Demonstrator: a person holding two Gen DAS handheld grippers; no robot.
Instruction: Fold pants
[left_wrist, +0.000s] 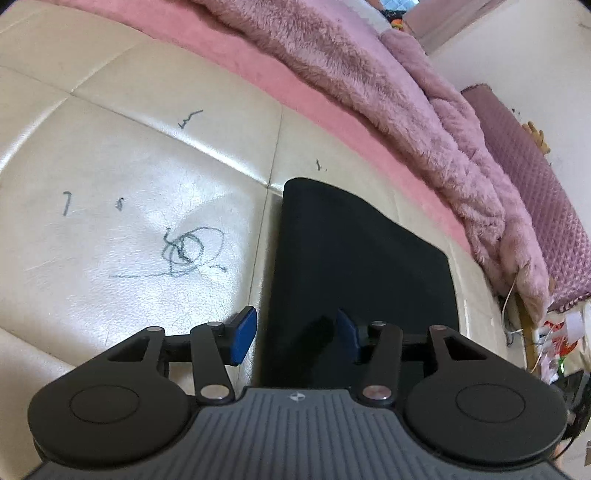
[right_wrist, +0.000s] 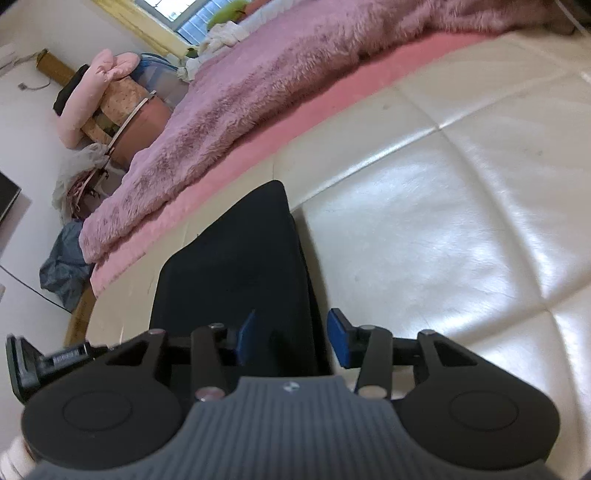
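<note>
The black pants (left_wrist: 362, 258) lie folded flat in a compact shape on the cream leather surface (left_wrist: 110, 221). In the left wrist view my left gripper (left_wrist: 295, 338) is open, straddling the pants' near left edge, with one blue pad on the leather and the other over the fabric. In the right wrist view the same pants (right_wrist: 236, 266) lie ahead, and my right gripper (right_wrist: 293, 339) is open, straddling their near right edge. Neither gripper holds anything.
A fluffy pink blanket (left_wrist: 406, 110) and a pink sheet (left_wrist: 258, 66) border the far side of the leather surface (right_wrist: 443, 221). Pen scribbles (left_wrist: 192, 251) mark the leather. Cluttered bags and a chair (right_wrist: 110, 110) stand beyond, by the wall.
</note>
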